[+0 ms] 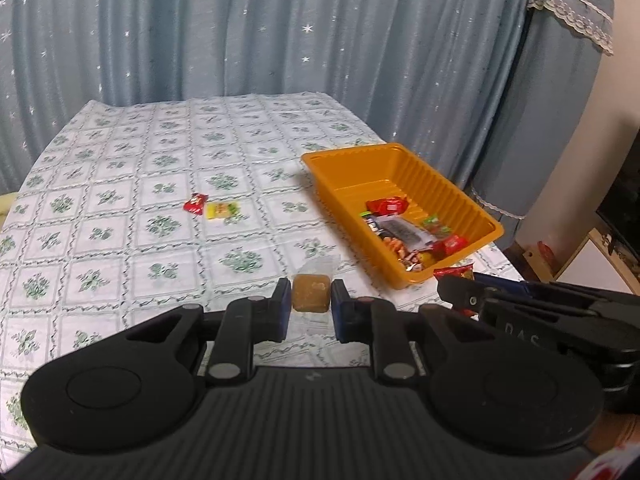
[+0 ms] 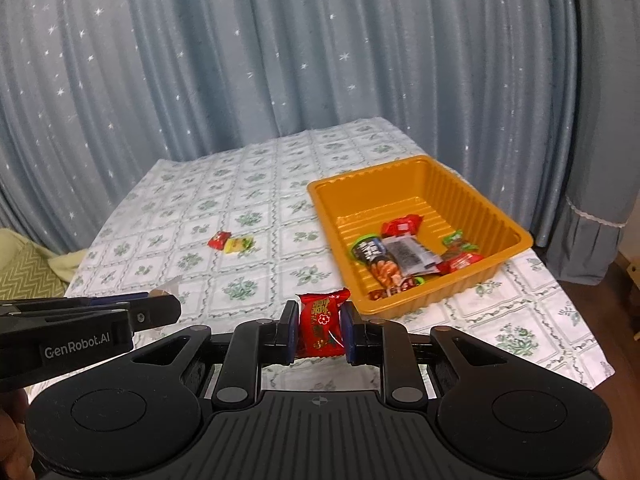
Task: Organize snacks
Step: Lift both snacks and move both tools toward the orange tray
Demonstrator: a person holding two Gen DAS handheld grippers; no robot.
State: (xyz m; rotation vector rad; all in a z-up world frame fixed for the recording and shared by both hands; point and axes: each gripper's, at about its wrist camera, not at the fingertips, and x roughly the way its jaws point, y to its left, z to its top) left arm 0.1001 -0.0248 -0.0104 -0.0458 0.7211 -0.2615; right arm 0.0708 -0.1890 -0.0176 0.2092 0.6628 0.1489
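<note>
Both hand-held grippers loaded, orange tray ahead and to the right

The left hand-held gripper (image 1: 311, 294) is clamped on a brown cube-shaped sweet in a clear wrapper (image 1: 311, 292), and the right hand-held gripper (image 2: 320, 330) is clamped on a red wrapped candy (image 2: 322, 326); both are held above the table (image 1: 120, 240). The orange tray (image 2: 480, 200), already holding several snacks, lies ahead and to the right of each, with its long axis running away and to the left. The right hand-held gripper is the nearer one, its candy just short of the tray's near corner, so it probably drops first. Two loose snacks, a small red packet (image 1: 195, 203) and a yellow packet (image 1: 222, 210) touching it, lie well apart from the tray on the far left.
</note>
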